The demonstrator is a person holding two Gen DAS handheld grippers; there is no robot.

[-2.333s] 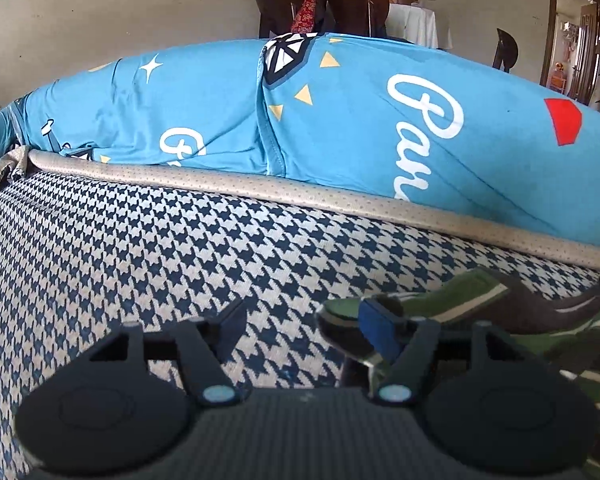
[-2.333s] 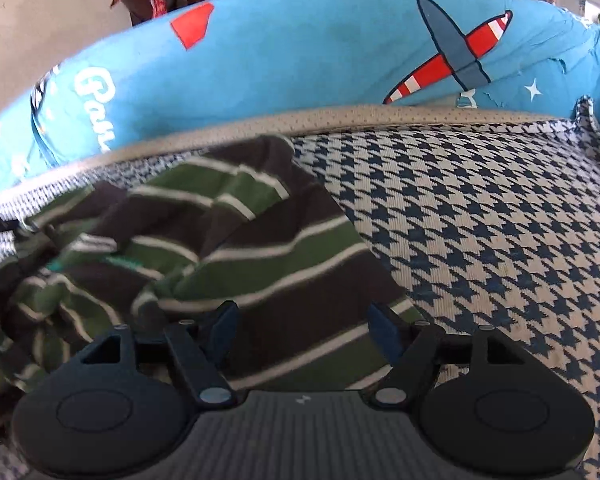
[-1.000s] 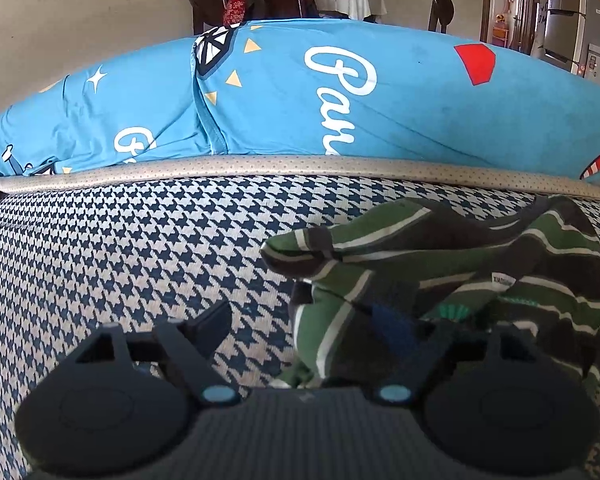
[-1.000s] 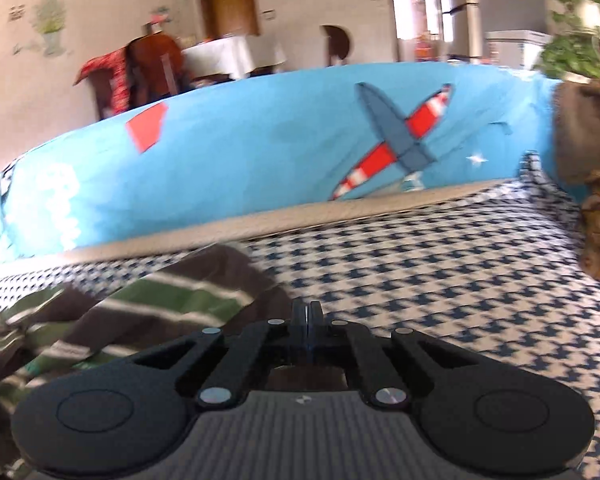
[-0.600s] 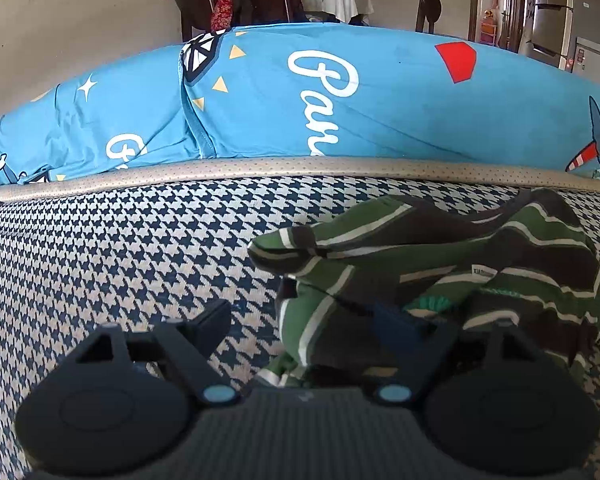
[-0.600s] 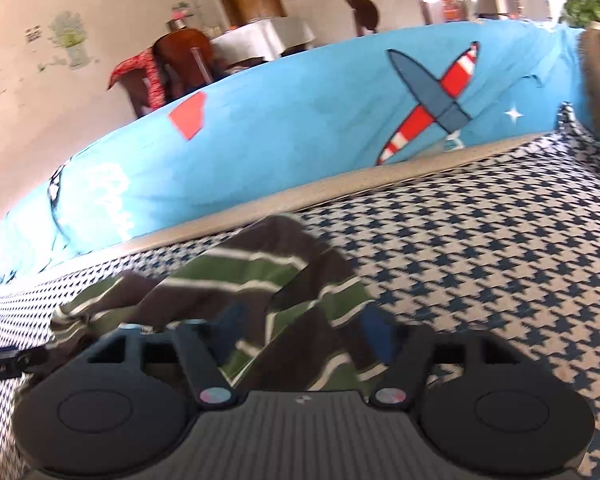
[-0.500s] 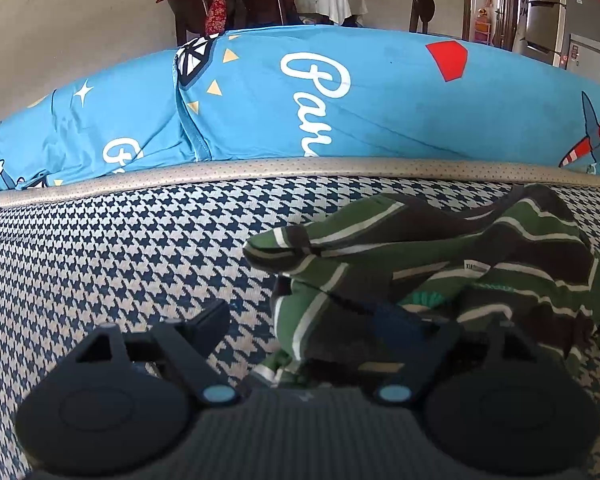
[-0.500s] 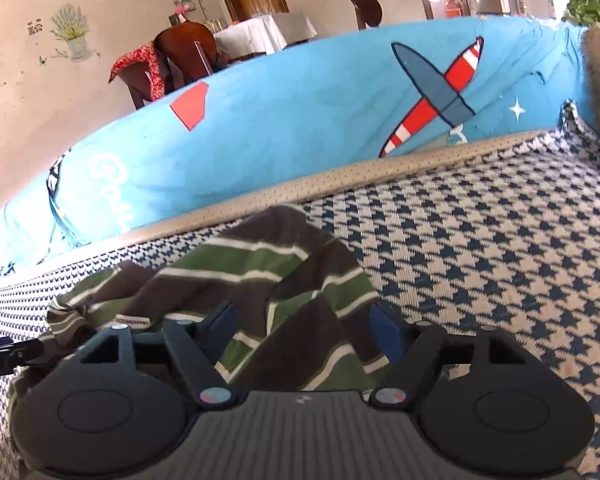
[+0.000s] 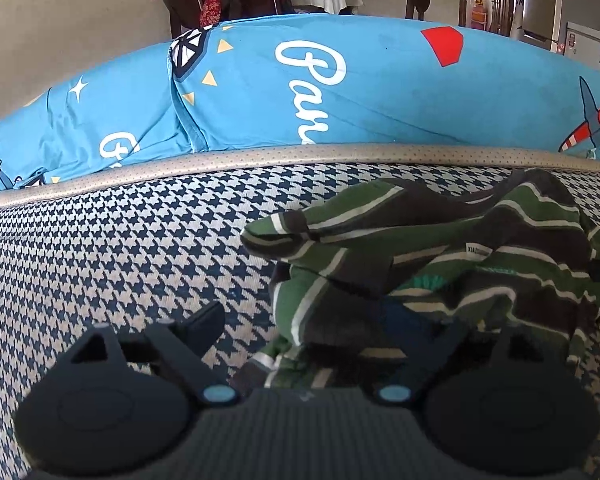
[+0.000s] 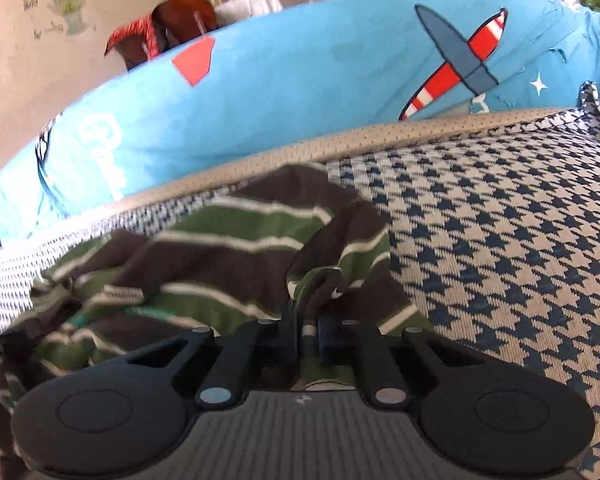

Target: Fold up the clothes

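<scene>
Pinching striped garment (image 10: 236, 248), right gripper (image 10: 308, 320); left gripper (image 9: 300, 320) (spread) alongside.

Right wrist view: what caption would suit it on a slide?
Right gripper pinches a fold of the crumpled green-and-brown striped garment on the navy houndstooth cover, before a blue aeroplane-print cushion.

**Striped garment lies crumpled on houndstooth sofa seat**

A sofa seat (image 9: 100, 248) covered in navy-and-cream houndstooth fabric, edged at the back with tan piping, carries a rumpled green, brown and white striped garment (image 9: 440, 248). A bright blue printed cushion (image 9: 340, 92) rests along the seat's rear edge.
</scene>
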